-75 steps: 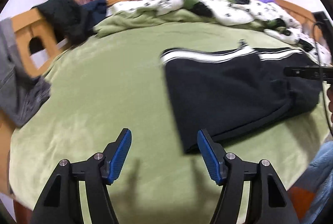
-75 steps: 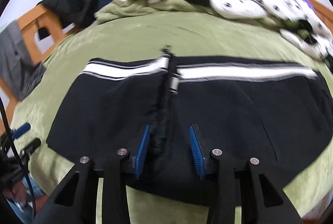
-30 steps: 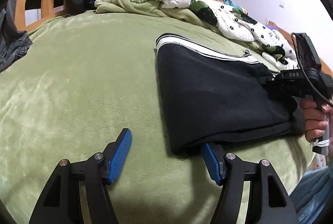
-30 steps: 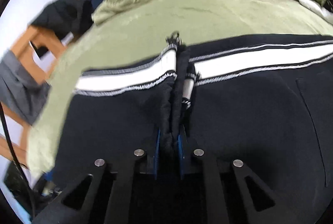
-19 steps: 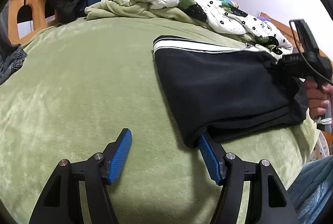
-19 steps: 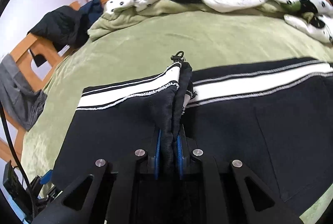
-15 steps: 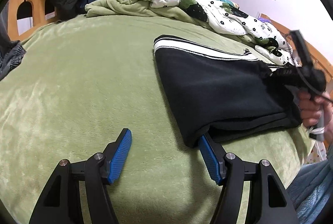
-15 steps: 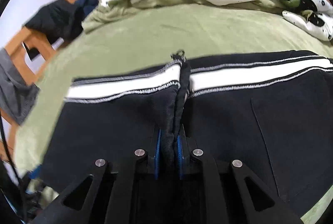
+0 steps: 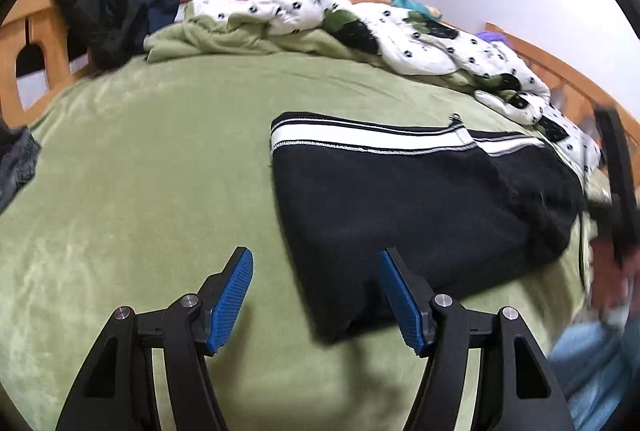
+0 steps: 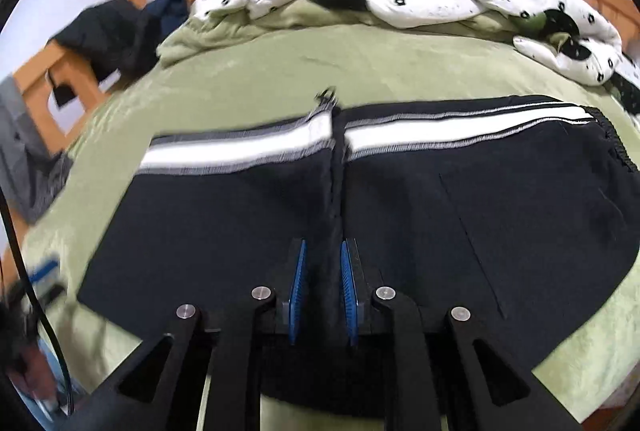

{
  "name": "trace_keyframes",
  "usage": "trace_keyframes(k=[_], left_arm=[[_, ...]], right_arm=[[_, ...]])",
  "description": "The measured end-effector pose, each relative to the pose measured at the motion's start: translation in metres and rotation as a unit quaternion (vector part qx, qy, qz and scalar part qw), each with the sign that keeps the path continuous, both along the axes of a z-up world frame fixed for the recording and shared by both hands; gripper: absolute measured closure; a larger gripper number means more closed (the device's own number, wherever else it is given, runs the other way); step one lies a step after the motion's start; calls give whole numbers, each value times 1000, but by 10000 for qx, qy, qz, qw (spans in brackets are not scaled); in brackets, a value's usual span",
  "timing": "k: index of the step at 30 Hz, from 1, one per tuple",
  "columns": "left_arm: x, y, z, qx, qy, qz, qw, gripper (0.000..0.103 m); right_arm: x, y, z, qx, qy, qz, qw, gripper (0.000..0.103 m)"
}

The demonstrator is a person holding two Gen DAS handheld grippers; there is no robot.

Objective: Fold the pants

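black pants [image 10: 420, 215] on green bed [image 9: 140, 159]; both grippers parted.

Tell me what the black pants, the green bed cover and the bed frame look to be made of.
Pants: thick matte knit, probably fleece; soft nap, ribbed white-striped band.
Bed cover: plush, velvety fabric, likely polyester fleece; patchy sheen where the pile lies differently.
Bed frame: orange-toned wood, smooth, seemingly varnished; grain too blurred to confirm.
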State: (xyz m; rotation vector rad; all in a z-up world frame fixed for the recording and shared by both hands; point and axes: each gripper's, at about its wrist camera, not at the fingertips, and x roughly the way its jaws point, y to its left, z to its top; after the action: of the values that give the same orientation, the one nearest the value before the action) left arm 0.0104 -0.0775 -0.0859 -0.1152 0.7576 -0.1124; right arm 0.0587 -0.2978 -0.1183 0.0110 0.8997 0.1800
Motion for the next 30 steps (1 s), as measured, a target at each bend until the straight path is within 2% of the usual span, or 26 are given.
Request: trace_keyframes(k=[2,3,5,8,10,12,14,16,18,19,21,24,26,30], left_arm=[[11,-2,-16,-144,337,106,9993,40],[13,-4,-27,-133,510,144,9985,39],[12,-12,-47,97,725,183,9972,38],[5,-17,-43,216,622,163,9977,39],[5,-16,-32,172,604,89,9980,39],[9,-15,-24,211,541,129,9982,39],[15,-13,-17,241,515,204,9982,39],[25,-10,-15,151,575,257,9979,39],[38,-6,-18,53,729,316,9968,40],[43,-4,-20,-32,771,355,9964,40],[56,2,-24,-152,825,492,9953,40],[77,8,-28,-390,916,506,9937,40],[91,12,-31,-590,952,451,9927,39],[126,20,-53,-816,1360,216,9871,39]], right_arm=[[-5,6,-17,-456,119,65,9989,86],[-11,6,-22,-474,-1,124,9988,84],[-18,6,-24,-528,-19,228,9983,80],[-30,-7,-16,-373,-38,357,9987,79],[-37,-20,-2,-243,-225,297,9990,78],[-46,-46,17,-199,-597,-22,9980,76],[-46,-79,34,-149,-849,-391,9955,66],[-41,-123,45,-275,-1061,-1092,9880,44],[-33,-166,48,-370,-1120,-1812,9764,43],[-28,-181,48,-320,-1096,-1996,9732,43],[-16,-226,42,-7,-946,-2483,9640,43],[7,-270,22,420,-584,-2845,9560,43],[20,-289,4,782,-343,-2879,9539,43],[56,-306,-27,1509,-78,-2639,9526,41]])
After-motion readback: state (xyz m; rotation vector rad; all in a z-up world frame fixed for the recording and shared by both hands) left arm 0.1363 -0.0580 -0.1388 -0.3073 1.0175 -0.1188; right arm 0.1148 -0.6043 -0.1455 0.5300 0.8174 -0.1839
